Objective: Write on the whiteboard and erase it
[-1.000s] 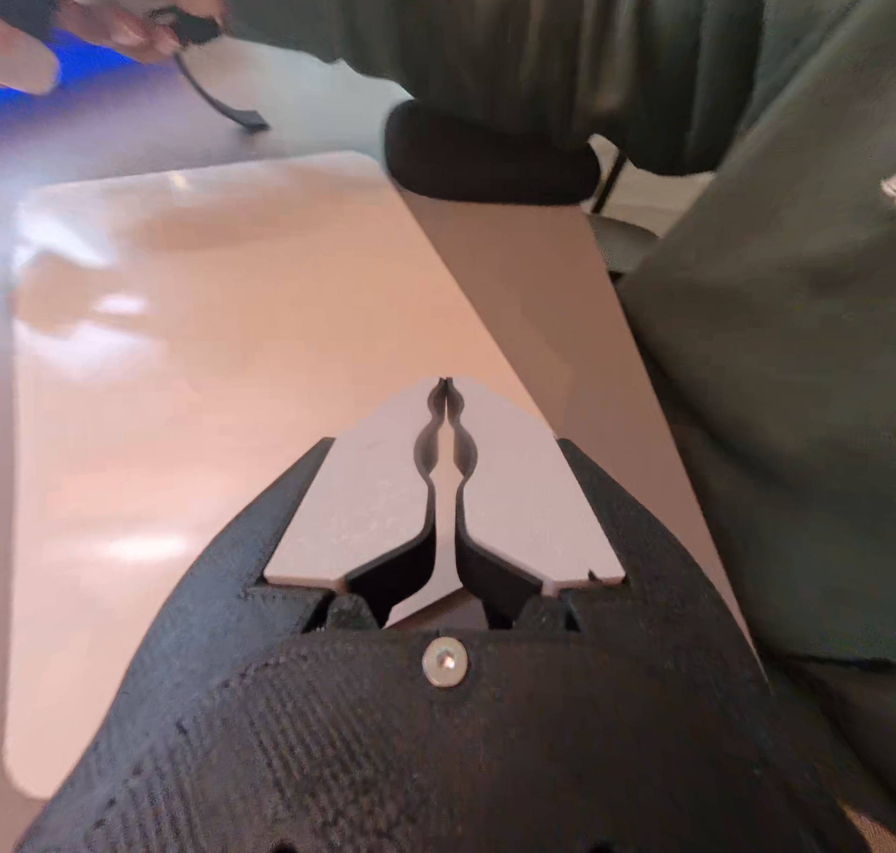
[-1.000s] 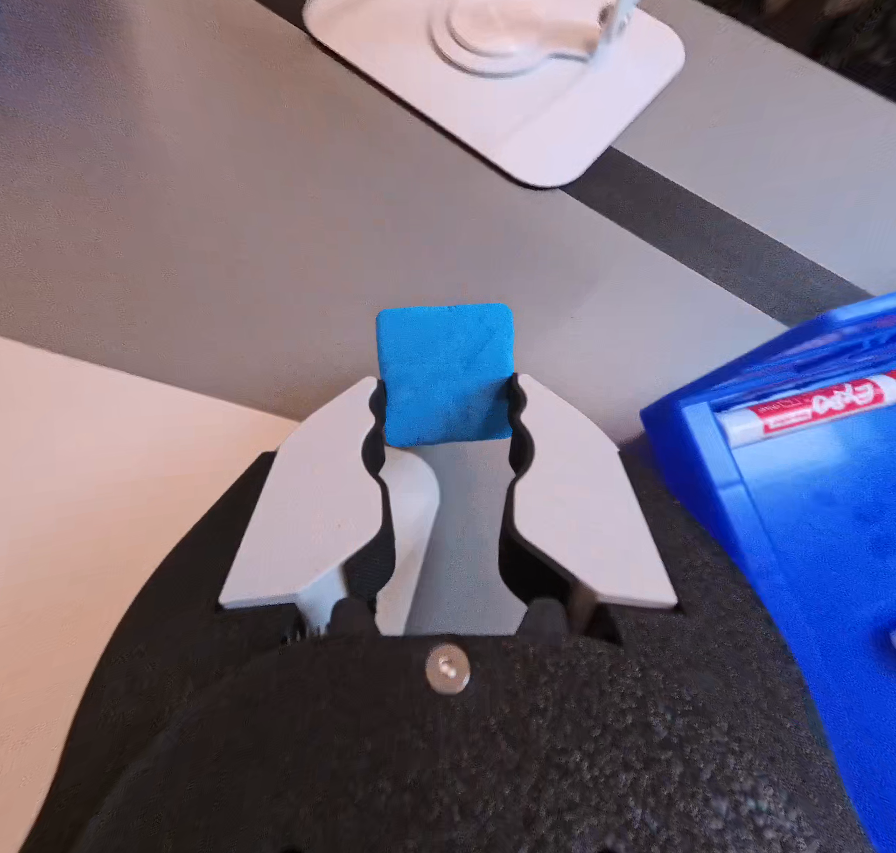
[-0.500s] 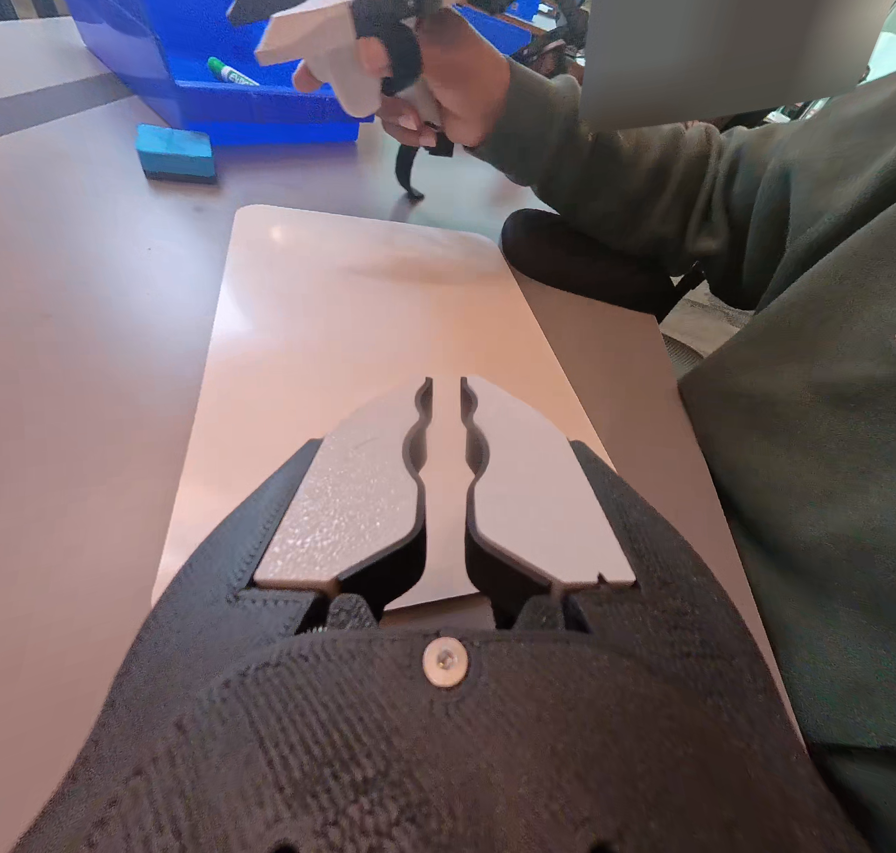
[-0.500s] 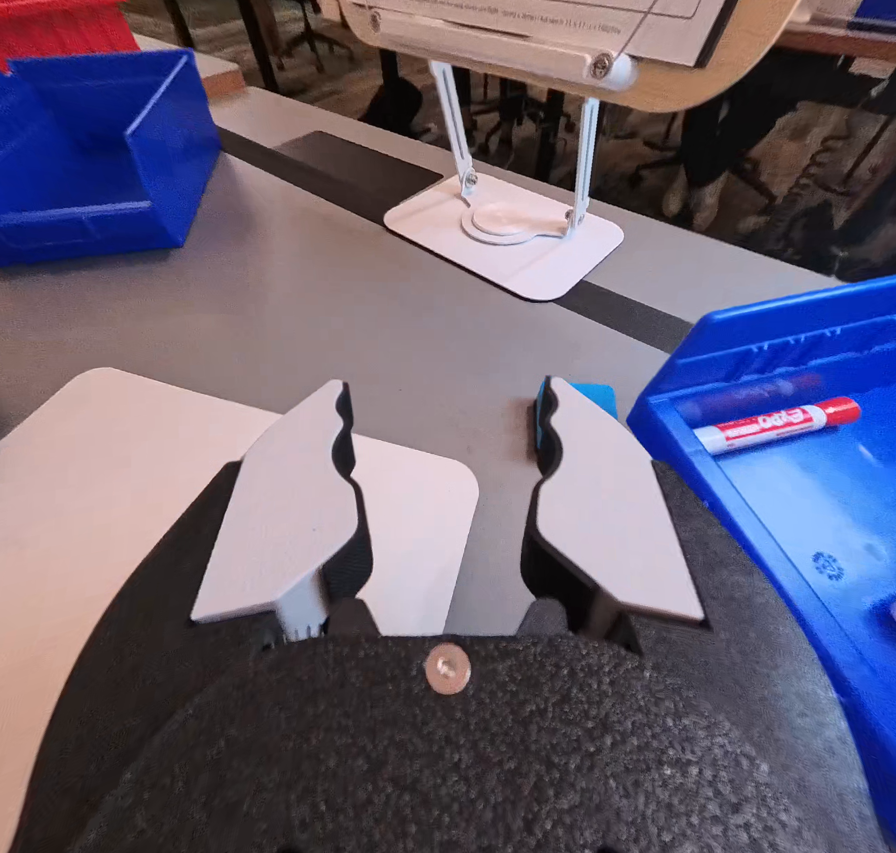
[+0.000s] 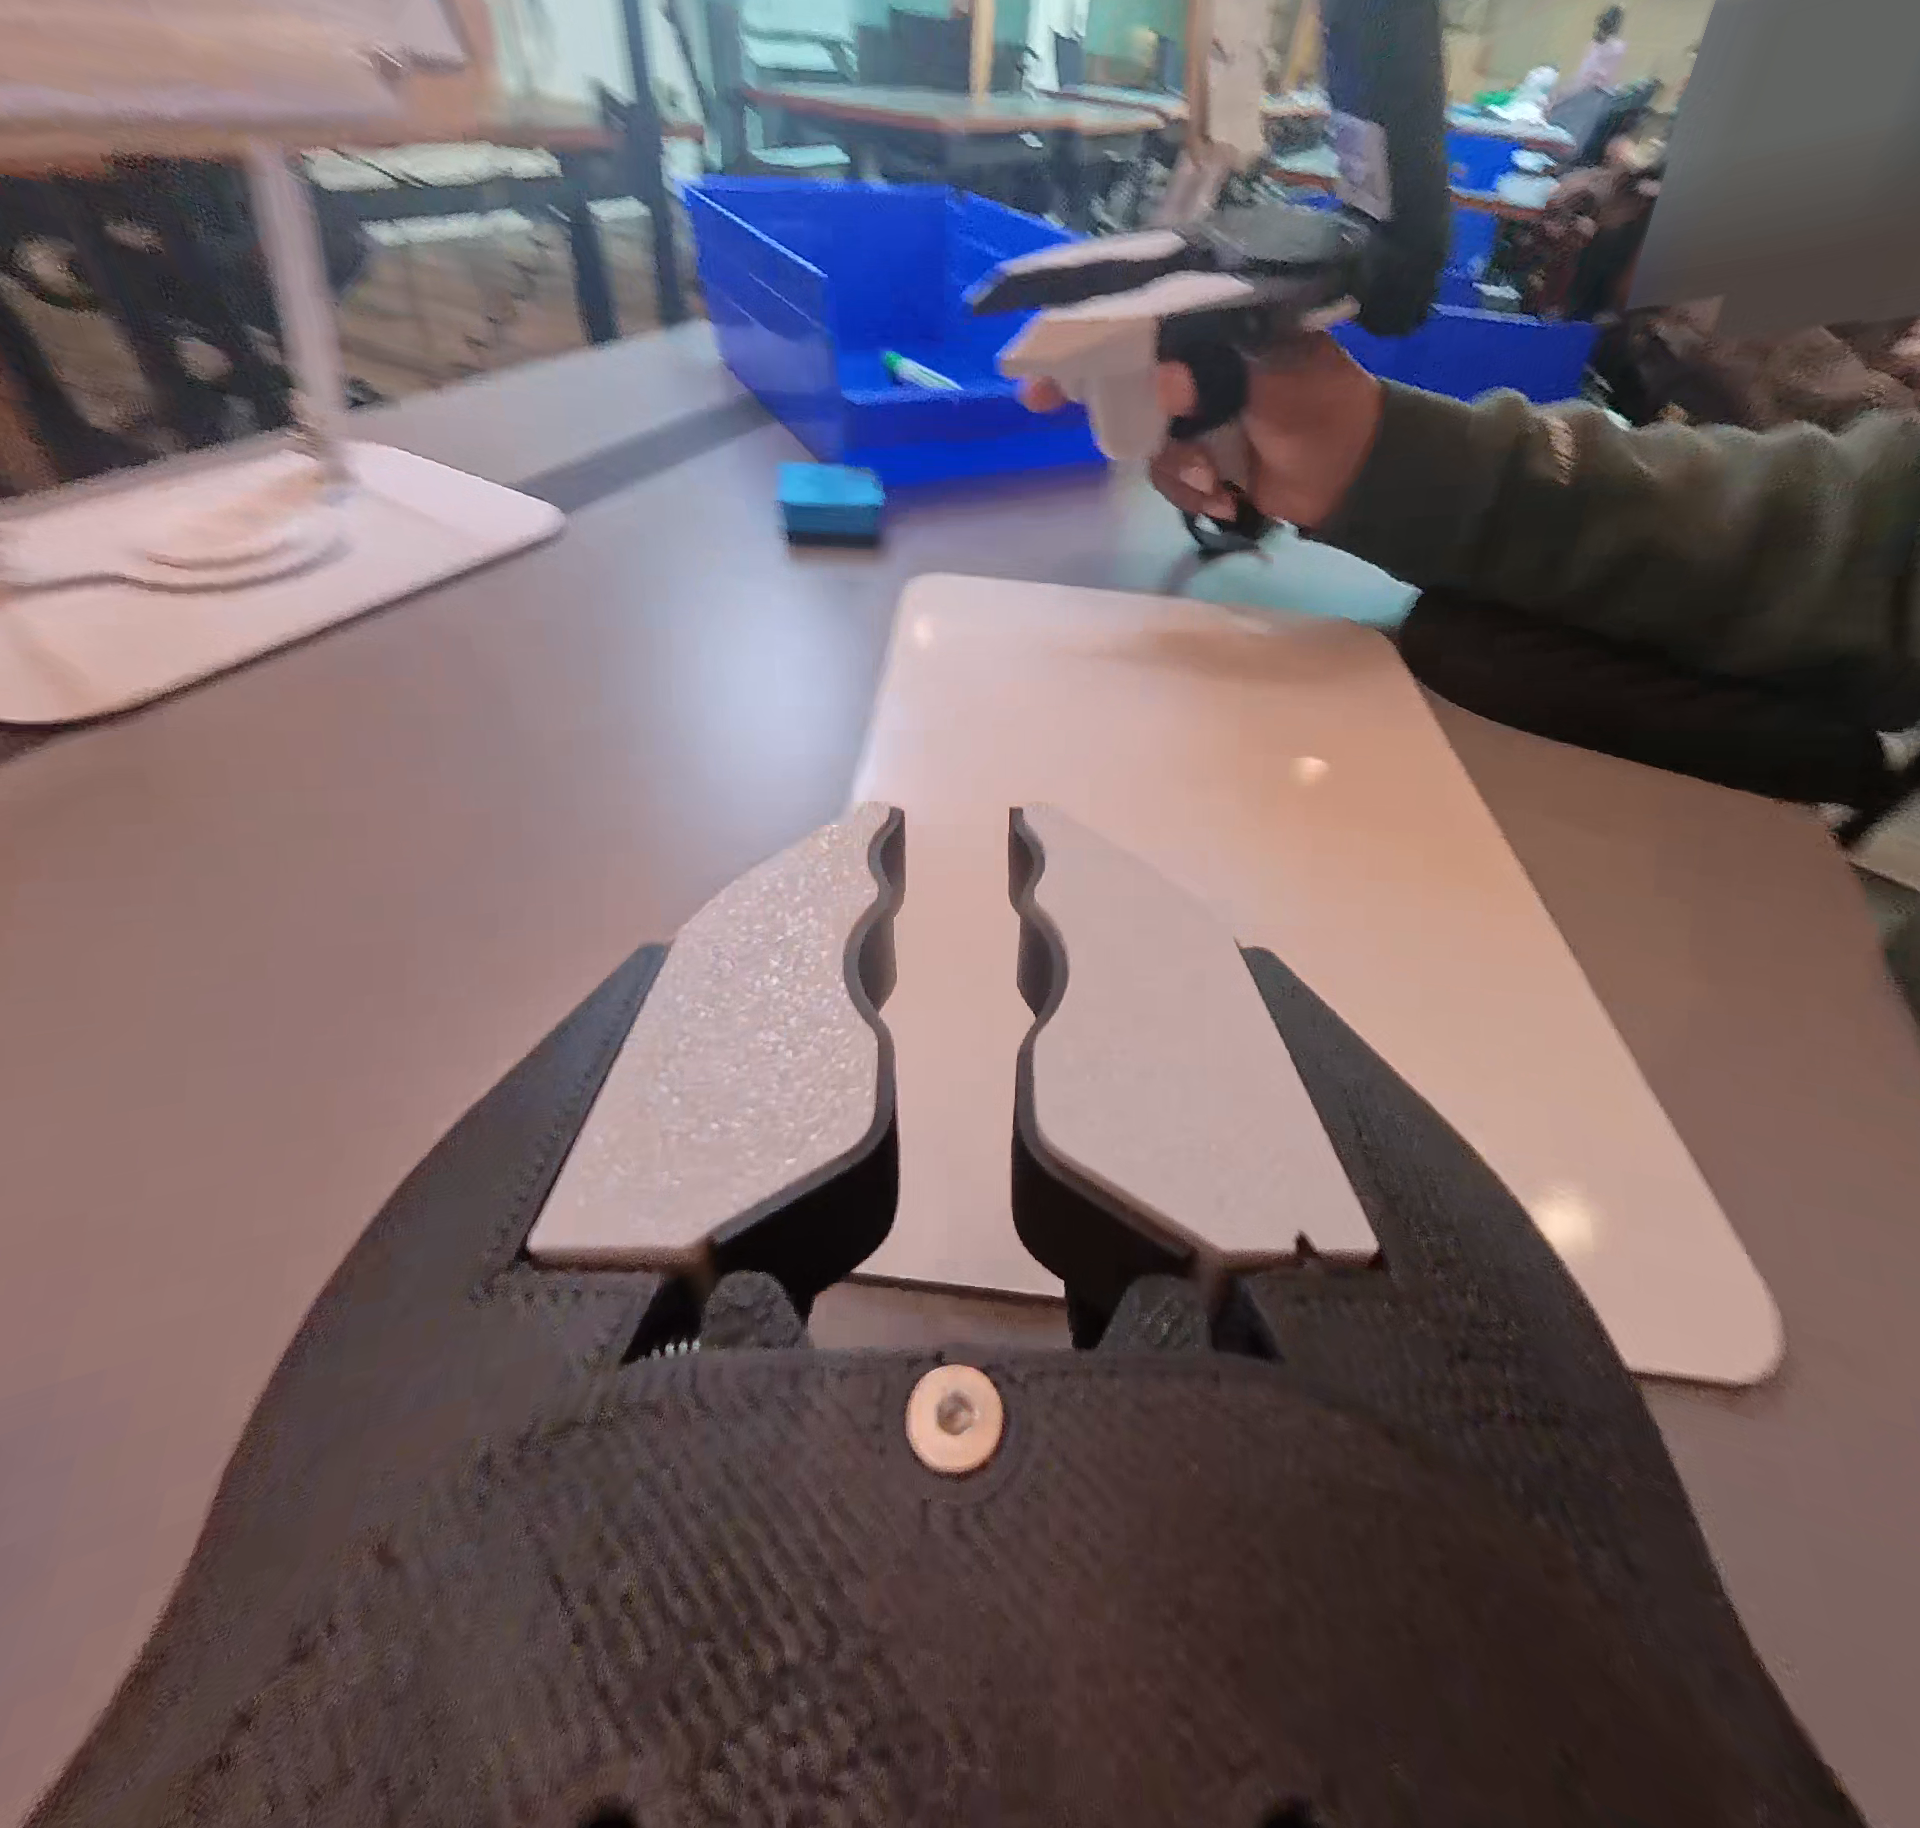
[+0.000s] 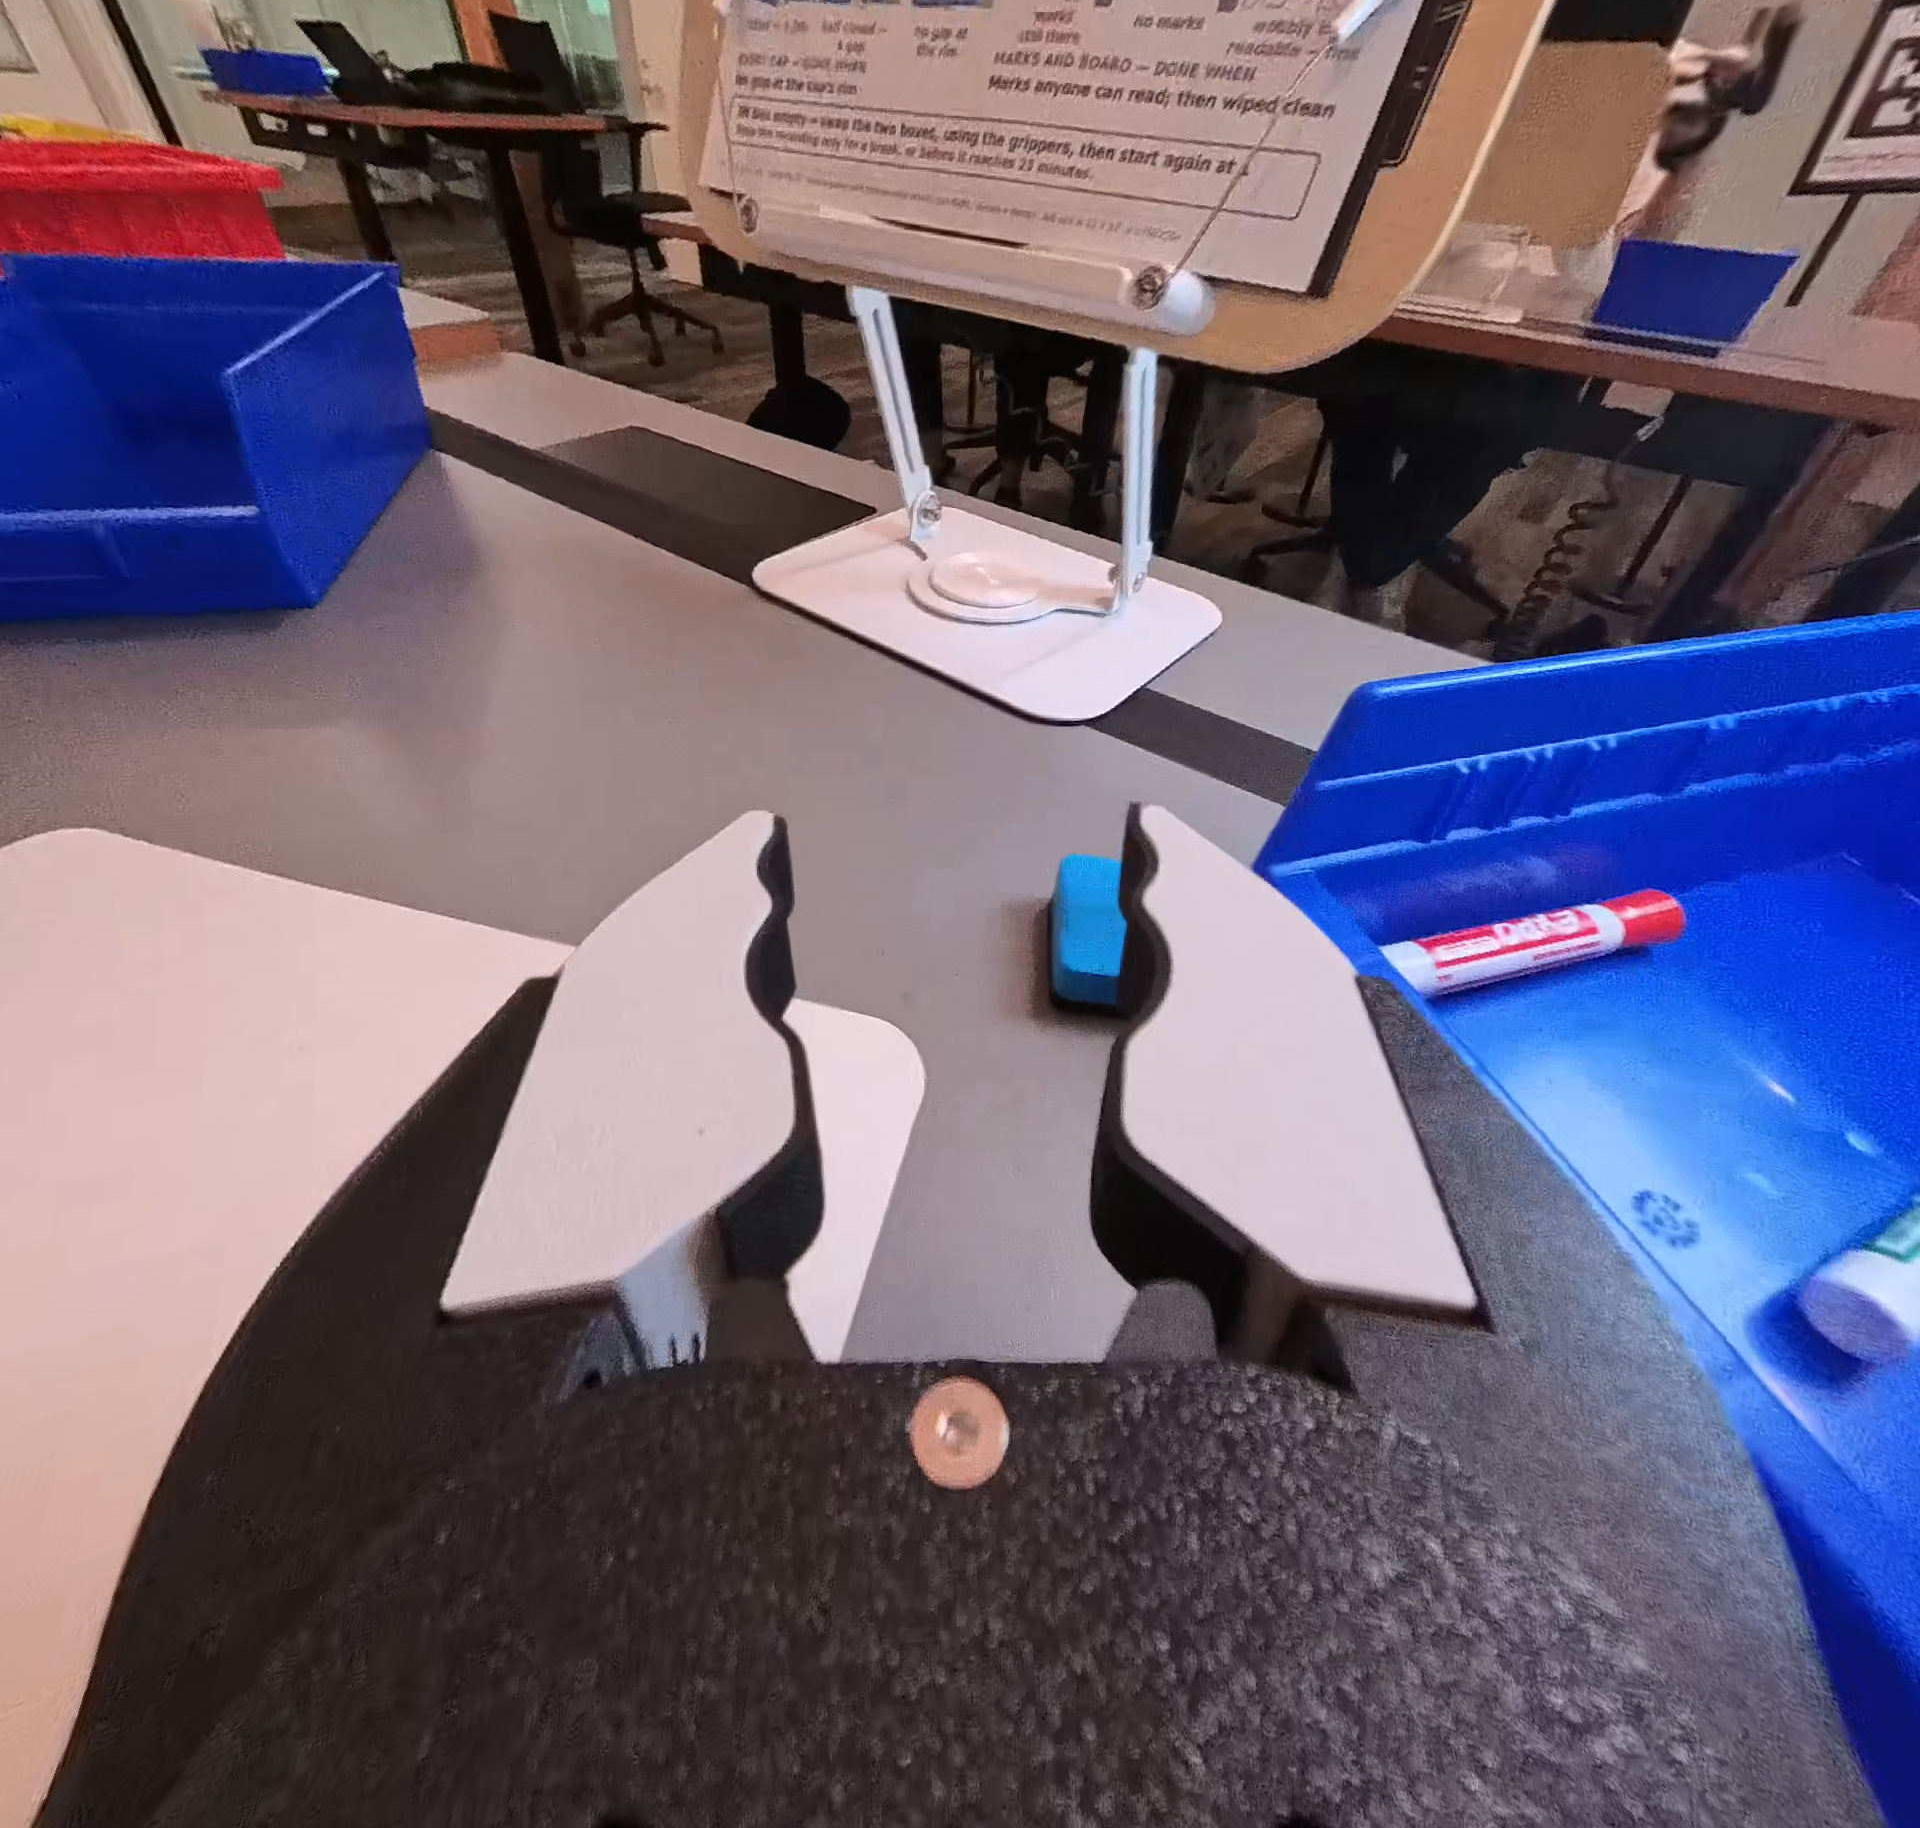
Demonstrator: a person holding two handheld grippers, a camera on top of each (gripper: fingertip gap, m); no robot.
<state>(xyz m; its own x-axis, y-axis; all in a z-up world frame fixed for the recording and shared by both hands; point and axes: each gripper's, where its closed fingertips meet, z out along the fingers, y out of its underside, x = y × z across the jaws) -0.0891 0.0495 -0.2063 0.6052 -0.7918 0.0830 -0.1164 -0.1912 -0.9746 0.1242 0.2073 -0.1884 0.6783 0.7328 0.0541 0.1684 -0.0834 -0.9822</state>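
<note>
Board looks clean, so the step in hand reads as finishing up, with the eraser [image 6: 1089,931] parked on the table beside the blue bin [image 6: 1558,760]. Keep your right gripper [image 6: 956,822] clear of it: fingers spread wide, empty, eraser just beyond the right fingertip. Your left gripper [image 5: 954,822] hangs over the whiteboard [image 5: 1247,791], fingers slightly parted, holding nothing. Red marker [image 6: 1538,939] lies in the bin.

Whiteboard [image 5: 1247,843] blank, eraser [image 6: 1086,931] on table

White rounded-corner board lies flat, no marks showing. Blue block eraser sits flat just beyond the whiteboard's far corner, apart from it. Red-capped marker [image 6: 1538,940] lies beyond the whiteboard, past the eraser.
</note>
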